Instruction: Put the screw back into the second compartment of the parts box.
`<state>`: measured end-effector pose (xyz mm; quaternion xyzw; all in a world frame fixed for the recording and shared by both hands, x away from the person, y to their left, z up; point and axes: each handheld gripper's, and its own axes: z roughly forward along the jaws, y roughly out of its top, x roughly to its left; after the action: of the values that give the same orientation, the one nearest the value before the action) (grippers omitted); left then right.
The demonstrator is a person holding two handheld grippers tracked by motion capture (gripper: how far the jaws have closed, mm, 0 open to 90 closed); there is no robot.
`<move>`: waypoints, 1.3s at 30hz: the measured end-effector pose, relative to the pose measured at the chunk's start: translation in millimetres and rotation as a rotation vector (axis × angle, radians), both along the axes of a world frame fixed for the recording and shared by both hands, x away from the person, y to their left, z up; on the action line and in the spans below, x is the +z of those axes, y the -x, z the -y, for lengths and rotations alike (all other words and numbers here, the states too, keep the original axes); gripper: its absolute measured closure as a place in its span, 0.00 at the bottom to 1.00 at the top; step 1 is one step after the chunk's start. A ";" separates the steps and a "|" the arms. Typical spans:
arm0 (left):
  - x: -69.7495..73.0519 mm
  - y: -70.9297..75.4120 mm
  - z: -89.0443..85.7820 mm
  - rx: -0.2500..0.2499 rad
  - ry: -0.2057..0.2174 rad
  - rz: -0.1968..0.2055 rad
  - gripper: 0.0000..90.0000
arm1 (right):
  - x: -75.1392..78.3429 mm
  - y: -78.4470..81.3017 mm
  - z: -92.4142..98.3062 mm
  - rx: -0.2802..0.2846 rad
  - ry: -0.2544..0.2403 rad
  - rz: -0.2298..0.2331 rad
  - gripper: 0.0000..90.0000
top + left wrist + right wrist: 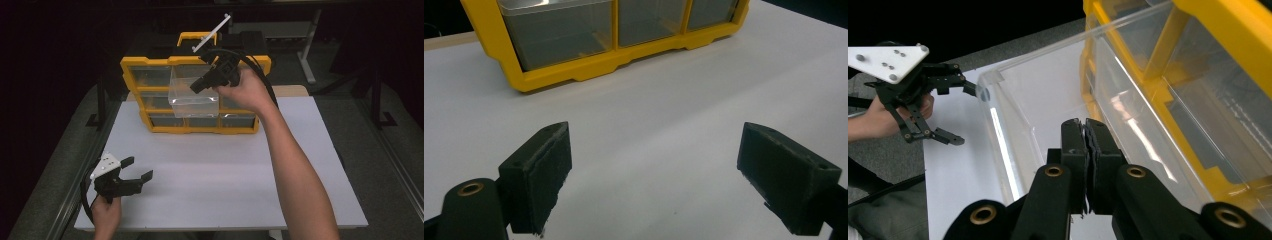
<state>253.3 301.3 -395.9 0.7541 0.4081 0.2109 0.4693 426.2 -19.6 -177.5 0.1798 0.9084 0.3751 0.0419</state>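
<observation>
Reaching up toward the yellow organiser at the far side of the white table, the right gripper sits with its tips over a clear plastic drawer that stands pulled out from the middle of the cabinet's front. In the right gripper view the two black jaws are pressed flat together with nothing between them, poised above the drawer's open top, close to its near wall; whether they touch the plastic I cannot tell. The drawer looks bare inside, its transparent walls showing the white surface beneath, and its inner end still rests in the yellow frame. The other clear drawers around it sit closed in their slots. The left gripper lies low near the front left corner of the table, well apart from the organiser, held in the person's left hand, its grey three-cornered plate on top. Its jaws are spread wide, and the left gripper view shows bare table between the two pads, with the lower row of the organiser farther ahead.
</observation>
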 end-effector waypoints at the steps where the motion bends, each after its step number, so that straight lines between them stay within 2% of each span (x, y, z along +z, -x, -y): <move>1: 0.0 0.0 0.0 -0.001 -0.003 0.000 0.15 | -1.1 -0.8 -0.5 0.000 0.002 -0.001 0.96; 8: 0.6 -0.1 -0.7 -0.008 -0.018 -0.001 0.15 | -0.7 0.4 -1.9 -0.011 0.001 0.012 0.91; 11: 0.2 0.1 0.6 -0.001 0.003 0.003 0.15 | 1.6 2.3 1.0 -0.018 -0.001 0.019 0.89; 17: 0.4 -0.2 0.1 -0.003 -0.007 0.003 0.15 | 11.5 10.6 14.3 -0.055 -0.037 0.037 0.81; 24: -0.2 1.2 2.0 0.003 0.009 0.001 0.15 | 22.6 23.0 40.3 -0.093 -0.079 0.069 0.77; 27: -0.1 1.4 1.4 0.003 0.002 0.002 0.15 | 23.6 26.4 47.9 -0.103 -0.091 0.072 0.75; 29: 0.3 1.9 0.5 -0.002 -0.011 0.000 0.15 | 24.4 32.9 62.4 -0.121 -0.100 0.089 0.71; 30: 0.1 2.1 1.3 0.002 -0.002 0.001 0.15 | 24.3 34.6 65.6 -0.126 -0.103 0.093 0.70; 34: -0.3 2.2 1.6 0.006 0.004 -0.001 0.15 | 21.8 41.7 79.7 -0.139 -0.118 0.104 0.66; 35: 0.0 1.9 0.7 0.000 -0.010 0.003 0.15 | 18.3 45.4 86.7 -0.149 -0.126 0.100 0.64; 36: -0.3 2.1 1.7 0.004 0.002 0.008 0.15 | 16.1 46.4 89.6 -0.153 -0.125 0.104 0.63; 39: -0.2 2.4 1.0 0.004 -0.008 -0.007 0.15 | 4.6 51.7 102.0 -0.173 -0.134 0.107 0.59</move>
<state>250.9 300.4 -396.1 0.7559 0.4104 0.2110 0.4644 374.5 -121.6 -172.8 0.2396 0.8589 0.4388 0.1106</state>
